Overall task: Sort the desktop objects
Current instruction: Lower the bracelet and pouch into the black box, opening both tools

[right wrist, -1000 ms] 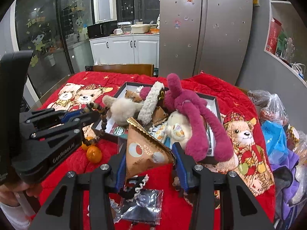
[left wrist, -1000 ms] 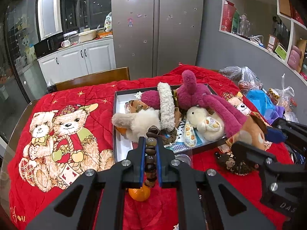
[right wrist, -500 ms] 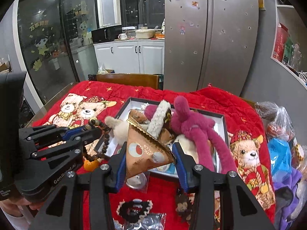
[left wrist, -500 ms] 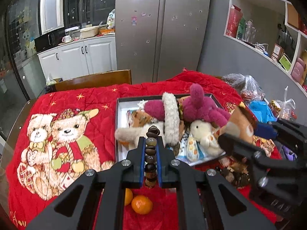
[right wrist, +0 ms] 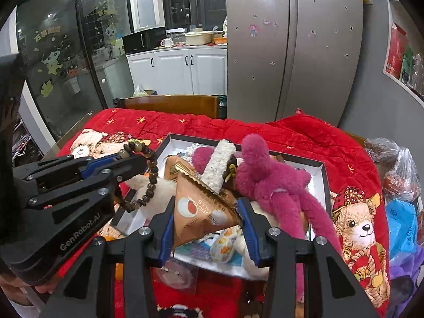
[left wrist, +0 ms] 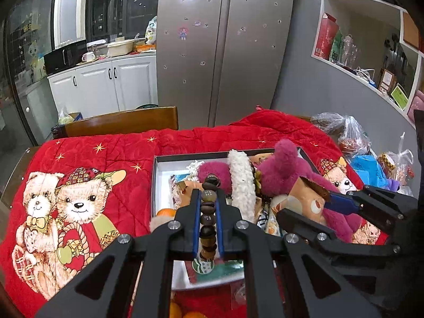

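**Brown beads and a snack bag, both over the box**

Brown beads (left wrist: 208,220) hang up and down, pinched in the left gripper (left wrist: 208,201). The right gripper (right wrist: 205,212) squeezes a brown snack bag (right wrist: 201,206). Both float just above the full box (right wrist: 324,169), straight below them, the left one nearer its left wall.

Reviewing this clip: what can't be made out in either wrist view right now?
- Tray floor: hidden under the piled plush toys in both views.
- Oranges: cut off by the bottom edge and left hand-held gripper, left view.
- Brown snack packet: print reads upside down, right view.
- Bead bracelet: upper part hidden by the gripper fingers.
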A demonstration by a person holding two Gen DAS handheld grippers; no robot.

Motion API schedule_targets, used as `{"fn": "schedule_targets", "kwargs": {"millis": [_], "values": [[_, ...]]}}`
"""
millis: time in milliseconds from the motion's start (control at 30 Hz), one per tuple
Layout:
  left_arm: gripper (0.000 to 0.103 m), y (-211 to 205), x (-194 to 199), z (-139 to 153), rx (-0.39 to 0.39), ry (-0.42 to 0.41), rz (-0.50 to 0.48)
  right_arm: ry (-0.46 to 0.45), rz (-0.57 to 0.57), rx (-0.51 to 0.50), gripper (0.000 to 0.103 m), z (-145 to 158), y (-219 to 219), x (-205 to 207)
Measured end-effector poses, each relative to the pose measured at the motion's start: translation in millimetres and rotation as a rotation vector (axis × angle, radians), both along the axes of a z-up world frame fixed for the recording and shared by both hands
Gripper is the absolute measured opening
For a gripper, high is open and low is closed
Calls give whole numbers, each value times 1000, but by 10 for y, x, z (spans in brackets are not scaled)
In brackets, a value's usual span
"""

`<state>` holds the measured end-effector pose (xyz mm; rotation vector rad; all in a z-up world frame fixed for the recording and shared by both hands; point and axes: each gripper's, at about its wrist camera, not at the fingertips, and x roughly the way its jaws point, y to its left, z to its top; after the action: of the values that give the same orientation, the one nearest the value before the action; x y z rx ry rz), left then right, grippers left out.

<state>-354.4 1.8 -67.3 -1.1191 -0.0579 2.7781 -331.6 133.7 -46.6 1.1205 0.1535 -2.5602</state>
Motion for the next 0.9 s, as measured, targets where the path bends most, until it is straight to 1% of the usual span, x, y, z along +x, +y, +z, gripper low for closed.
{"fn": "schedule_targets", "kwargs": {"millis": [67, 133, 300, 467, 700, 767, 800, 833, 867, 900], "values": [[10, 12, -19, -22, -15, 12, 0, -3, 0, -2, 45, -32, -4, -43], [10, 15, -32, -52, -12, 18, -6, -11, -1, -7, 45, -83, -1, -89], [10, 69, -64, -144, -38, 13, -25, -27, -10, -3, 45, -183, 3, -180], [11, 94, -82, -204, -48, 5, -30, -41, -11, 8, 45, -276, 1, -212], [11, 86, -121, -283, -52, -3, -27, -86, -18, -10, 45, -436, -8, -296], [13, 66, -131, -287, -60, -1, -16, -92, -18, -7, 45, -467, -20, -304], [25, 53, -134, -286, -64, -1, -9, -96, -19, -8, 46, -487, -26, -312], [49, 37, -136, -285, -69, -4, -1, -97, -18, -10, 46, -490, -30, -312], [62, 20, -137, -276, -73, -2, 12, -94, -19, -11, 47, -487, -35, -309], [80, -10, -130, -256, -76, 9, 31, -89, -16, -12, 49, -476, -34, -303]]}}
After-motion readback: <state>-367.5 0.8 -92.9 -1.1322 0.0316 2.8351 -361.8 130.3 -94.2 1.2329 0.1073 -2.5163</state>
